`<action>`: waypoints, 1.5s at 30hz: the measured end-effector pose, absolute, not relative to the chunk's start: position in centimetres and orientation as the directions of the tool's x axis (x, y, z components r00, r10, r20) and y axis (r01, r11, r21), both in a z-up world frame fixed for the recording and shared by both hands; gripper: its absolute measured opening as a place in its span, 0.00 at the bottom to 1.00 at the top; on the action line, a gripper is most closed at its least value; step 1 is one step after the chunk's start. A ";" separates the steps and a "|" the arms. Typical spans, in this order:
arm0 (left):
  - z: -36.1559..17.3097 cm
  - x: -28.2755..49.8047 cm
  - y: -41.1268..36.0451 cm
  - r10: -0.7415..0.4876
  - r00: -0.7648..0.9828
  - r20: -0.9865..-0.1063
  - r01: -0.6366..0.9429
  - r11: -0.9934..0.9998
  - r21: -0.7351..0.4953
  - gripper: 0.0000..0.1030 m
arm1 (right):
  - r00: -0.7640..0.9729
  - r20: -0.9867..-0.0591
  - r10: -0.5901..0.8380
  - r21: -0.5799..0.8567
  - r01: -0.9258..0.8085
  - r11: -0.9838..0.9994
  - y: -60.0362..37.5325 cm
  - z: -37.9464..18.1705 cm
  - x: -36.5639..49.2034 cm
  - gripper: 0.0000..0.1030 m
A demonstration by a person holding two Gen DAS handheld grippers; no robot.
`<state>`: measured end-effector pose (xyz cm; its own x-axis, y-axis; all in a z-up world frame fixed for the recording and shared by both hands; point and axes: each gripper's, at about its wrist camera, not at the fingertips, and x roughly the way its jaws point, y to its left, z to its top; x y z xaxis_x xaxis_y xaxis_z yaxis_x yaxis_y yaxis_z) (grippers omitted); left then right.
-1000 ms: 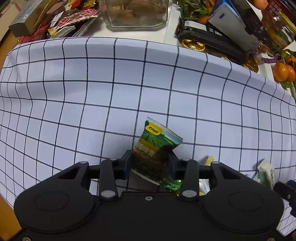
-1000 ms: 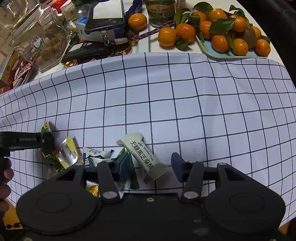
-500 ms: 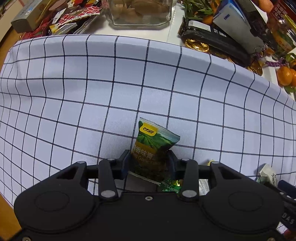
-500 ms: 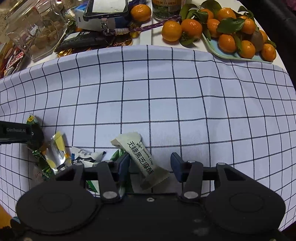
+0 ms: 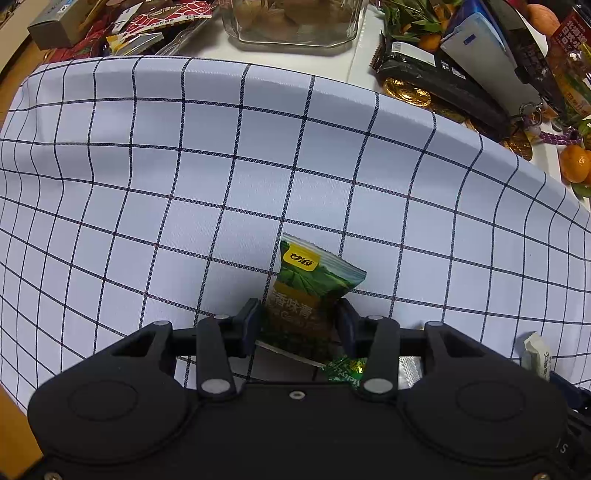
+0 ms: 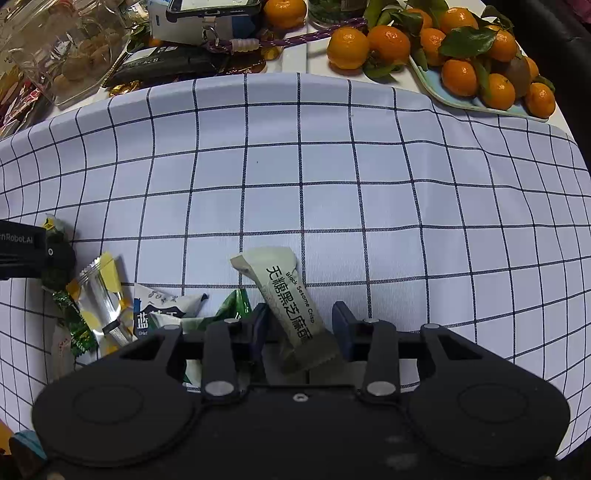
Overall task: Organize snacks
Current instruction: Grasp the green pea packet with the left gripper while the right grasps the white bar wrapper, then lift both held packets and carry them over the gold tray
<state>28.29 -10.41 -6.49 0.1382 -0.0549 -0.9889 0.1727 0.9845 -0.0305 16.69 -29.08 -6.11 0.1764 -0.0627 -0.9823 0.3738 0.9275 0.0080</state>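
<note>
Sorting wrapped snacks on the checked cloth [image 6: 332,177].
Left gripper [image 5: 301,317] straddles the green packet [image 5: 314,284], jaws opening, pads barely clear; right gripper [image 6: 300,321] is closing around the sesame crisp bar [image 6: 291,306] lying flat, not yet pinched, presumably to lift it.

The middle of the checked cloth [image 6: 332,177] lies bare, open for passage. Its far edge is walled by a glass jar [image 5: 295,18], black packets [image 5: 436,77], a phone [image 6: 210,5] and a tray of mandarins [image 6: 480,74]. Loose snack wrappers [image 6: 107,299] crowd the near-left corner.
</note>
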 end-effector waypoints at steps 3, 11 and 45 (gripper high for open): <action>-6.6 28.2 -10.3 -0.060 0.142 -0.988 0.166 0.985 -0.036 0.49 | 0.177 -0.983 -0.048 0.027 0.403 0.915 -29.5 -6.1 16.7 0.39; -5.1 27.6 -9.9 -0.058 0.174 -0.983 0.163 0.986 -0.029 0.42 | 0.172 -0.985 0.022 0.114 0.547 0.829 -32.4 -5.8 16.2 0.20; 0.5 20.1 -2.7 -0.114 0.245 -0.963 0.147 0.986 -0.080 0.41 | 0.239 -0.966 -0.097 0.042 0.517 0.855 -32.0 -2.2 13.0 0.21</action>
<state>20.12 -2.70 0.55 0.2448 -0.1141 -0.9628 0.1466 0.9860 -0.0795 12.96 -32.01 -2.23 0.2395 -0.0968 -0.9661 0.5166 0.8552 0.0424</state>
